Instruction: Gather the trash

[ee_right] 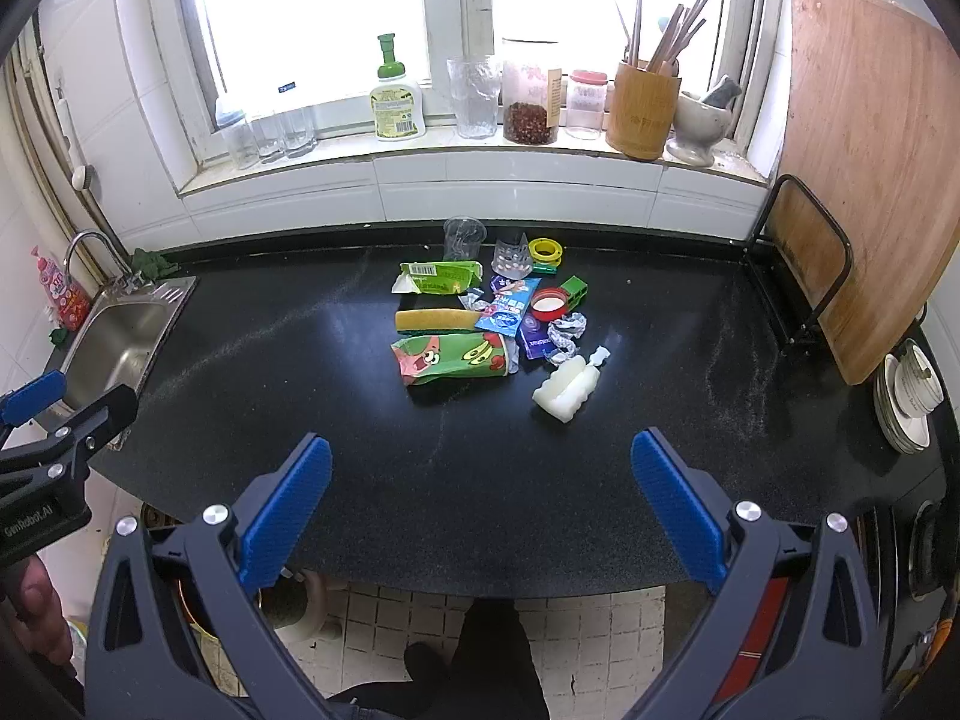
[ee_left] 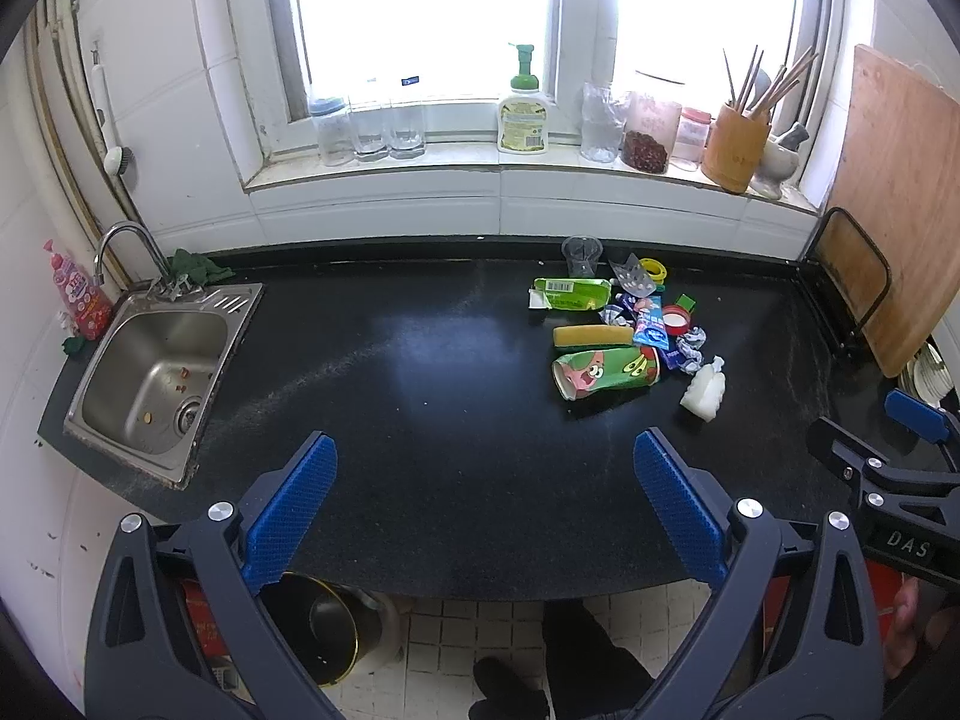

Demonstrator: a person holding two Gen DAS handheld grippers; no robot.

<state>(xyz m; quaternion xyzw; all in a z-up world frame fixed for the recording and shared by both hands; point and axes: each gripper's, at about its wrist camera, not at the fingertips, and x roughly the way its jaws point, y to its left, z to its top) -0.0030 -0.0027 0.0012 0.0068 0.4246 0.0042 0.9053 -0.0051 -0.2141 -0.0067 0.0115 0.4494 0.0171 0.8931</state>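
A heap of trash lies on the black counter (ee_left: pixel 390 396) (ee_right: pixel 660 348). It holds a crushed cartoon cup (ee_left: pixel 605 371) (ee_right: pixel 453 359), a yellow sponge (ee_left: pixel 593 335) (ee_right: pixel 435 320), a green carton (ee_left: pixel 570 293) (ee_right: pixel 441 276), a white squeezed bottle (ee_left: pixel 703 389) (ee_right: pixel 567 387), blue wrappers (ee_left: pixel 651 324) (ee_right: pixel 504 312), a red lid (ee_right: pixel 549 304) and a clear plastic cup (ee_left: pixel 581 255) (ee_right: pixel 463 238). My left gripper (ee_left: pixel 485 498) hangs open over the counter's front edge, well short of the heap. My right gripper (ee_right: pixel 481 501) is open too, nothing between its blue pads.
A steel sink (ee_left: pixel 150 378) with a tap sits at the left end. A black bin (ee_left: pixel 318 624) stands on the tiled floor under the counter. Jars, glasses and a chopstick holder (ee_right: pixel 642 111) line the sill. A wooden board (ee_right: pixel 864 168) leans at right, stacked bowls (ee_right: pixel 909 396) beside it.
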